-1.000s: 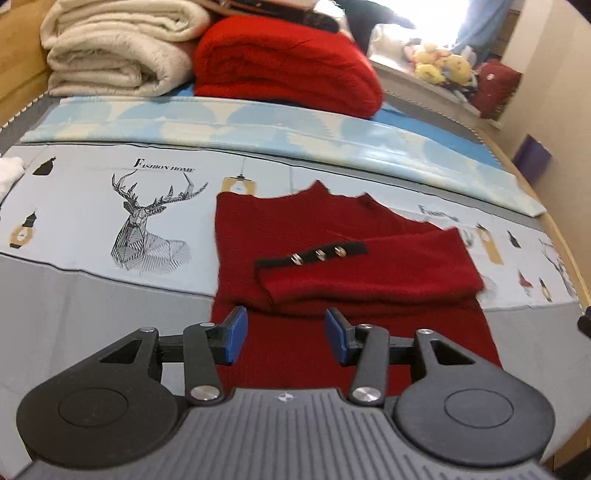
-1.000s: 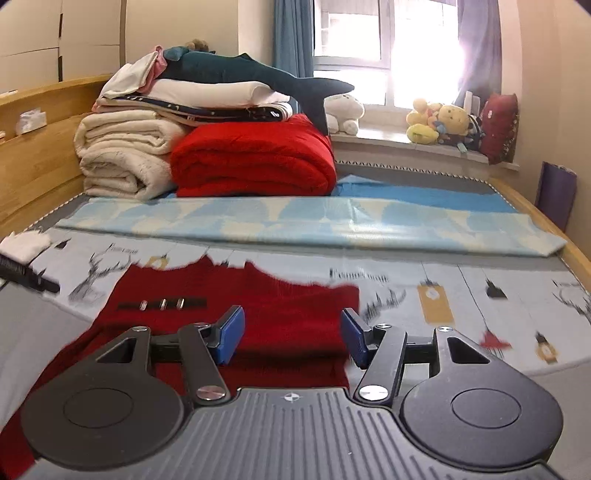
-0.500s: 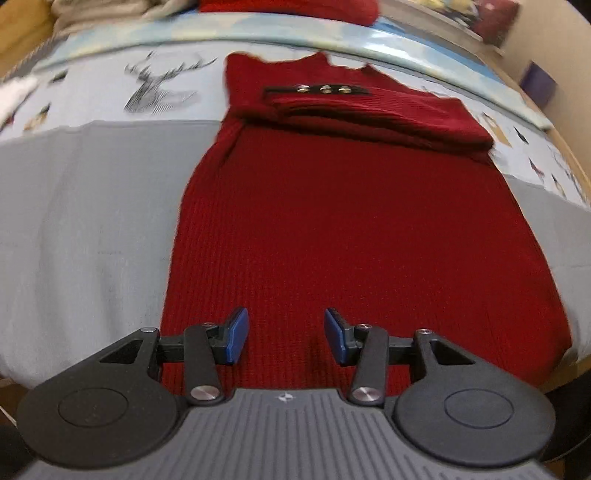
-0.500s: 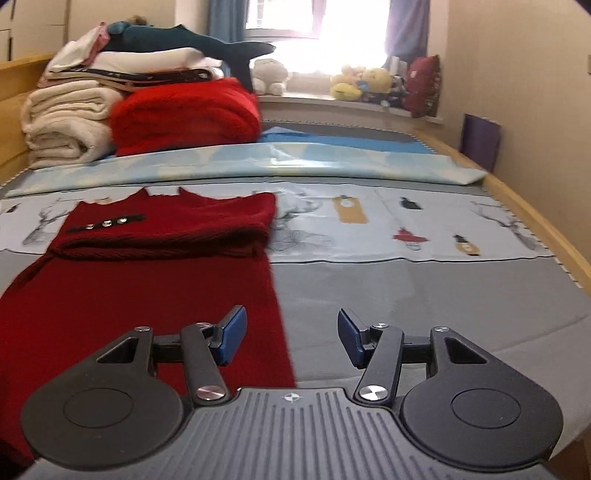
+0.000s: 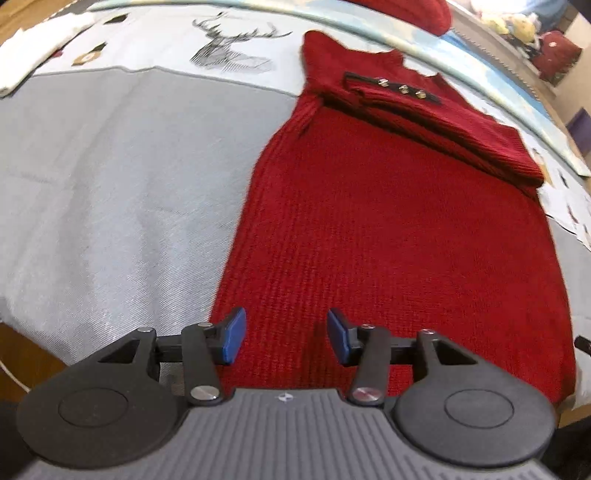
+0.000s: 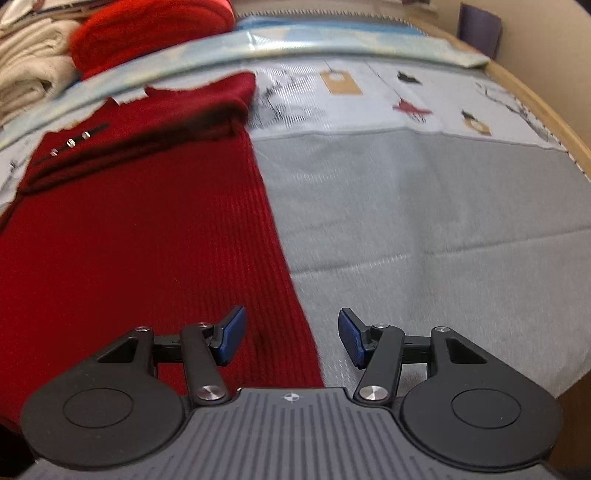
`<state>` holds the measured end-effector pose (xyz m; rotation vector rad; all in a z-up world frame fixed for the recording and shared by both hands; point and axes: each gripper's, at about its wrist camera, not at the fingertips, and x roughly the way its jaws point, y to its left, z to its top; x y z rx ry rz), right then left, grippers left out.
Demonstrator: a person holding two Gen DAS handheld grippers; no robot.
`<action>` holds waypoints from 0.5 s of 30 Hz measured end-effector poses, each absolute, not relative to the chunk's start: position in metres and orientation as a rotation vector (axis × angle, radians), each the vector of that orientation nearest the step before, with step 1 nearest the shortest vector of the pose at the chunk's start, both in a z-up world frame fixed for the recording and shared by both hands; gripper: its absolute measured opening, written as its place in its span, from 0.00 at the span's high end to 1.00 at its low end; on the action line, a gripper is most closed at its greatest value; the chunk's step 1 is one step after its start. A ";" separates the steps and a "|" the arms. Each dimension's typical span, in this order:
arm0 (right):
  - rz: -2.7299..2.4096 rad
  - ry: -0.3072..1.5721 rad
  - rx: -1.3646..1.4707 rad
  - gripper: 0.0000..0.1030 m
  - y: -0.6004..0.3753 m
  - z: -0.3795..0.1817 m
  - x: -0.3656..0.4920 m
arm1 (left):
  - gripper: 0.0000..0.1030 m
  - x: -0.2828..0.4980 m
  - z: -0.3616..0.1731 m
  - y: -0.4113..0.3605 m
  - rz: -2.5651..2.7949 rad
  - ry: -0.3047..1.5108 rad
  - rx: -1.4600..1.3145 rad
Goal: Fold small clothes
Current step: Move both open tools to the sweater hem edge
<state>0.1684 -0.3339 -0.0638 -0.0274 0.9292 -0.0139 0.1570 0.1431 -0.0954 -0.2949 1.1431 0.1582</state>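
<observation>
A dark red knitted sweater (image 5: pixel 388 229) lies flat on the bed, with its sleeves folded across the chest and a black cuff with three metal buttons (image 5: pixel 400 88) on top. My left gripper (image 5: pixel 282 336) is open and empty, just above the sweater's near left hem corner. The sweater also shows in the right wrist view (image 6: pixel 140 236). My right gripper (image 6: pixel 291 338) is open and empty over the near right hem edge, its left finger above the knit and its right finger above the grey sheet.
The bed has a grey sheet (image 6: pixel 424 221) and a printed cover with a deer drawing (image 5: pixel 232 48). A folded red blanket (image 6: pixel 147 33) and cream blankets (image 6: pixel 26 74) are stacked at the far end. A wooden bed rail (image 6: pixel 543 107) runs on the right.
Both grippers have pulled back from the sweater's chest to its near hem and tilted downward. The left is at the left hem corner, the right at the right hem edge. Both stayed open.
</observation>
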 end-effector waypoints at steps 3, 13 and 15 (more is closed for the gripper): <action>-0.039 0.965 -0.034 0.44 -0.335 -0.070 0.171 | 0.48 0.160 -0.101 0.149 0.173 1.173 -0.327; -0.086 1.021 -0.054 0.44 -0.337 -0.081 0.180 | 0.47 0.165 -0.099 0.163 0.252 1.155 -0.371; -0.093 1.021 -0.048 0.44 -0.338 -0.081 0.181 | 0.47 0.165 -0.098 0.166 0.260 1.152 -0.389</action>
